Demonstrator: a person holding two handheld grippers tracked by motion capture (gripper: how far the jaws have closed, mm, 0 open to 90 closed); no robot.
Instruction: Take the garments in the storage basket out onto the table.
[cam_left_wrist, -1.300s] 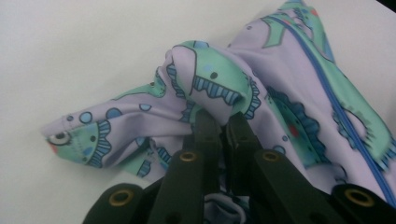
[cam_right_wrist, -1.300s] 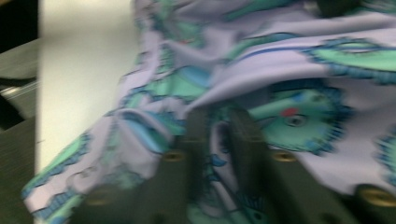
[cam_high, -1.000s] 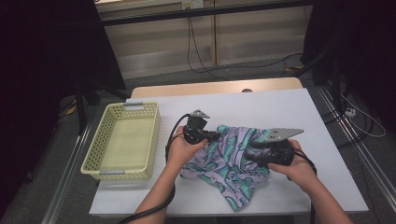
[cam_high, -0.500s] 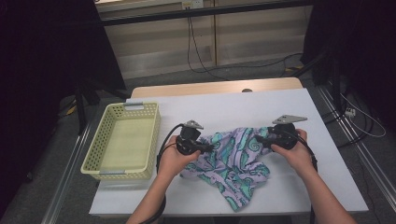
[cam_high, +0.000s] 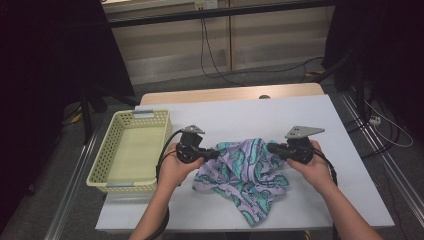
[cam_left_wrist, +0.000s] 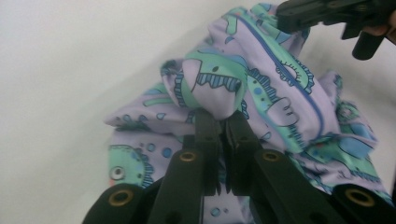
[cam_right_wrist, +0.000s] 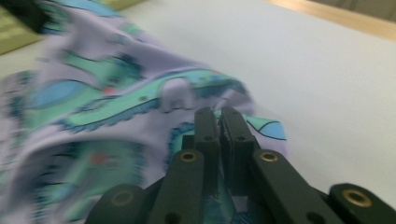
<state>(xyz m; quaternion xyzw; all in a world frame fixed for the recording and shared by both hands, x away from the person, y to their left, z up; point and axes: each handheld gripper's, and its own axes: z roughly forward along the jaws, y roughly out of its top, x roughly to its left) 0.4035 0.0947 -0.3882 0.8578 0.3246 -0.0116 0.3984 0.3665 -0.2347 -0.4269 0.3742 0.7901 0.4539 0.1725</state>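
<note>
Nearest to you, a loose tail of the printed cloth (cam_high: 242, 172) hangs toward the front edge of the white table (cam_high: 350, 195) and is not spread. A little further in, your two hands hold the cloth from both sides. Your left claw (cam_high: 214, 154) is closed on a bunched fold at the left side of the cloth; in the left gripper view the jaws stand pressed together with the fabric (cam_left_wrist: 233, 88) bulging just above them. Your right claw (cam_high: 272, 148) is closed on the upper right edge; in the right gripper view the jaws meet on a small corner of the cloth (cam_right_wrist: 140, 102). Between the claws the cloth rises a bit from the table and is crumpled, with many folds.

I judge that the work is at an early stage: both grips are taken, but the cloth is neither flat nor folded. What is left is to pull it out and then fold it or move it. To your left the yellow basket (cam_high: 100, 170) stands with nothing in it, just beside the table edge
</note>
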